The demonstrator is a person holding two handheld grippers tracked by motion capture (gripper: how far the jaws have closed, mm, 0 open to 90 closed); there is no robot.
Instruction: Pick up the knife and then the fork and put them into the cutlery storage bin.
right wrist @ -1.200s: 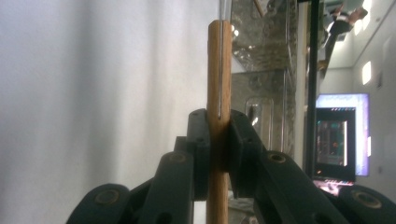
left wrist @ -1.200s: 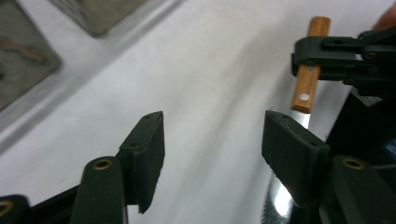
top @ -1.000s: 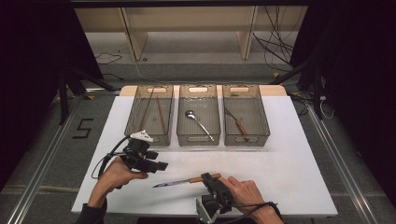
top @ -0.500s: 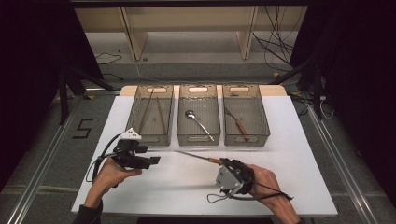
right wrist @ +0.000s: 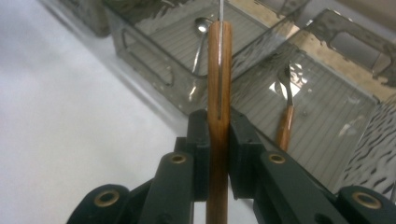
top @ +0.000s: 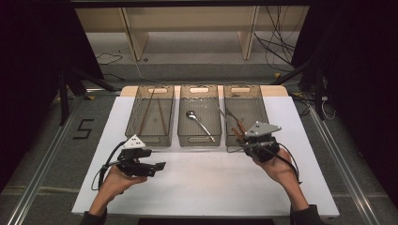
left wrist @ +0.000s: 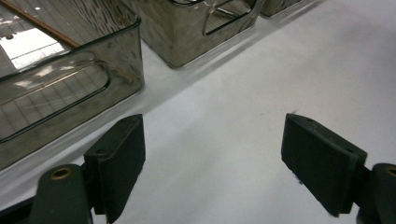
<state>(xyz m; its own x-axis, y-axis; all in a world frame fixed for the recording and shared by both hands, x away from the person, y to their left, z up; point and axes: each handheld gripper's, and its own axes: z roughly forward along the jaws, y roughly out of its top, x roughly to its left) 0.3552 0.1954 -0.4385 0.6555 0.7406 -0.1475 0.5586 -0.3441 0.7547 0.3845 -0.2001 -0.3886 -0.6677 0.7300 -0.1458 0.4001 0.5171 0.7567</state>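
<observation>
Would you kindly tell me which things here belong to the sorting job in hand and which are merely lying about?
In the job: right gripper, wooden-handled utensil clamped in it, right bin, fork lying in that bin.
Lying about: left gripper, open with nothing between its jaws; spoon; chopsticks; white table.

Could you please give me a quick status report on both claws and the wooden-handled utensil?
Right claw shut on wooden-handled utensil, above right bin. Left claw open, nothing between its jaws, just been opening. Nothing in the way.
</observation>
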